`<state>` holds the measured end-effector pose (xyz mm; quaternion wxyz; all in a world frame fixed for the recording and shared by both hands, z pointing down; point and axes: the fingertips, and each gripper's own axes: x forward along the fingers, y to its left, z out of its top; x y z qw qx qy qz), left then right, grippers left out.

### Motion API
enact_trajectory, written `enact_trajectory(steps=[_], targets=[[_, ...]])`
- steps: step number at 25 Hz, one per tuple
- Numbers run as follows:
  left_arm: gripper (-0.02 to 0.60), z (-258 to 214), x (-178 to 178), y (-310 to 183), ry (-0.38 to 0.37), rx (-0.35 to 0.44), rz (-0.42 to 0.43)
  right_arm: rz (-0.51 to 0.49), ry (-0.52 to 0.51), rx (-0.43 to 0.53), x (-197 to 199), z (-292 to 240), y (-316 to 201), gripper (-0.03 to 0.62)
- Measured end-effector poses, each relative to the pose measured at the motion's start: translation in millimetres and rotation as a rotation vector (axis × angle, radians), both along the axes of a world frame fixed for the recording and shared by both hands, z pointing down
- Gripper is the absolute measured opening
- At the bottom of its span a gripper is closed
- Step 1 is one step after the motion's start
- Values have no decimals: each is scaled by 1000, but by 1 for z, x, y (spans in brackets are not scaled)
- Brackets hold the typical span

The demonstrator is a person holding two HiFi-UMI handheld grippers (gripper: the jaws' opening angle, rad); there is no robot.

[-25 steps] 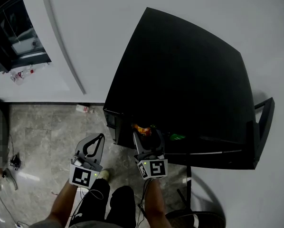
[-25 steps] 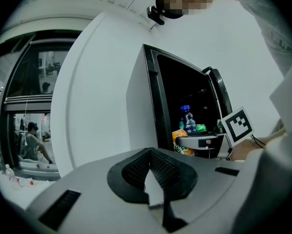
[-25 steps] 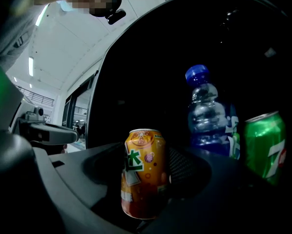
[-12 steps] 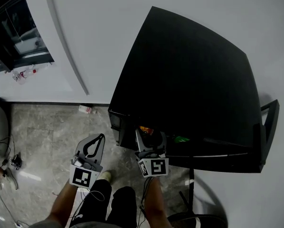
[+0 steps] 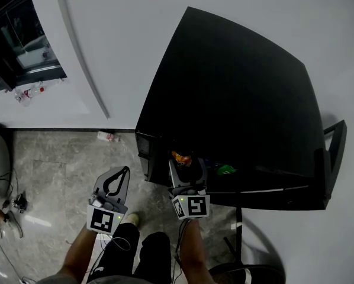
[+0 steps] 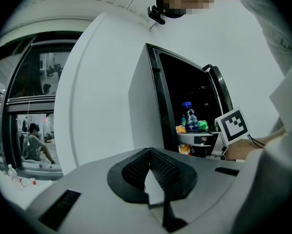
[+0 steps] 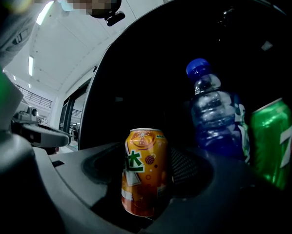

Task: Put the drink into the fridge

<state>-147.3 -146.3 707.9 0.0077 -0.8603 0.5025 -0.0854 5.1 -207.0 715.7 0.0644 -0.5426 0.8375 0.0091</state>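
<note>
The right gripper (image 5: pixel 183 165) reached into the open front of the tall black fridge (image 5: pixel 236 93) and had its 2 jaws clamped on the orange metal drink can (image 7: pixel 144 174). The can stood upright between them, with one ribbed pad against each side of its lower half and its top rim clear above the jaws. Whether its base rested on a shelf I could not tell. It sat just inside the fridge's front edge, with the dark cabinet behind it and on its left. Close on its right stood a clear plastic bottle with a blue cap (image 7: pixel 214 116), and beyond that a green can (image 7: pixel 270 140), both apart from the orange one. The fridge door (image 5: pixel 331 152) hung open on the far right side. The left gripper (image 5: pixel 122 175) was held out over the grey marbled floor (image 5: pixel 52 170), well left of the fridge, with its jaws pressed together on nothing. The orange can bore a picture of an orange slice near its top and a large green character, 达, edged in white. The green can showed a big white 7, and the bottle's label was too blurred to read.
</note>
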Motion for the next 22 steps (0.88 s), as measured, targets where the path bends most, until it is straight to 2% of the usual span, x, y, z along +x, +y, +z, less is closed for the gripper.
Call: enact_trajectory(steps=[7, 16, 22], targets=[[5, -6, 3, 5, 13, 0, 12, 31, 51, -21, -2, 5, 6, 298], [5, -13, -2, 13, 26, 6, 18, 68, 53, -53, -2, 8, 10, 298], [5, -30, -5, 21, 28, 10, 32, 76, 51, -55, 0, -12, 24, 298]])
